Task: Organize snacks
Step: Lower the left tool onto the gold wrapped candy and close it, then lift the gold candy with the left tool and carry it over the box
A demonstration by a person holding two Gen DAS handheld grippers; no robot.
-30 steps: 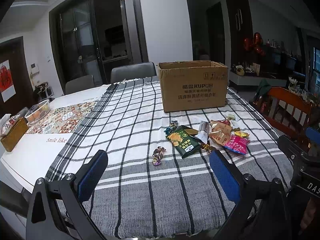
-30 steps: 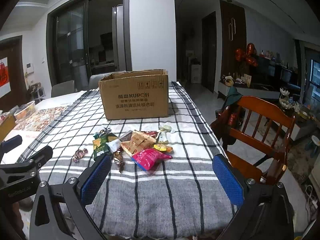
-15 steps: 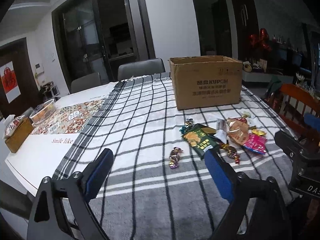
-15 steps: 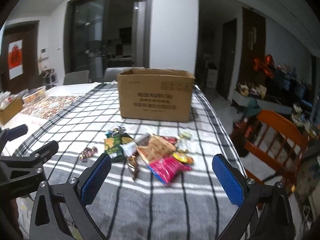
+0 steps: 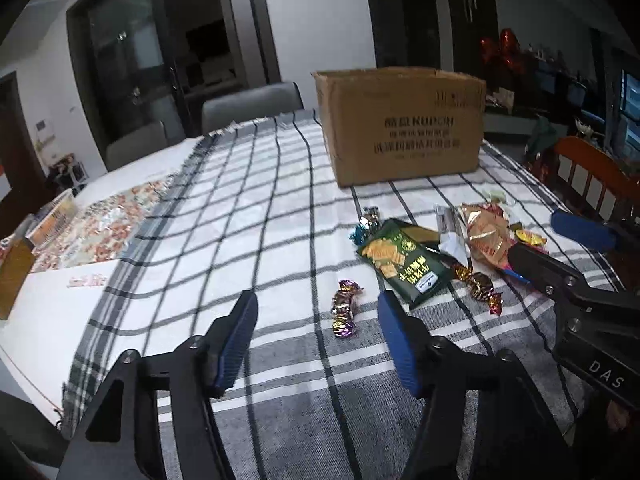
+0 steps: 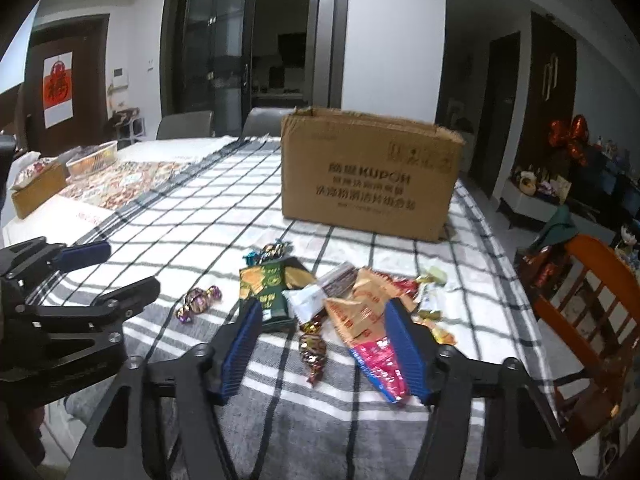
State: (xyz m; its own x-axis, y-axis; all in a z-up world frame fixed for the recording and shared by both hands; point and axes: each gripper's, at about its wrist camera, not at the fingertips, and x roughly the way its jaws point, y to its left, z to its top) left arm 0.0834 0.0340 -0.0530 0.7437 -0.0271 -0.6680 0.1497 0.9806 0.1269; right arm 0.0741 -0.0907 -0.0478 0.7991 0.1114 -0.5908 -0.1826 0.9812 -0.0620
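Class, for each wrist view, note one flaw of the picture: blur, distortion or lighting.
Left wrist view: box lettering on the cardboard box is smeared, and black corners show the fisheye vignette. Right wrist view: the door frame bows, and the room behind is dim.

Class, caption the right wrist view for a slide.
Open right claw above a snack pile before a cardboard box.
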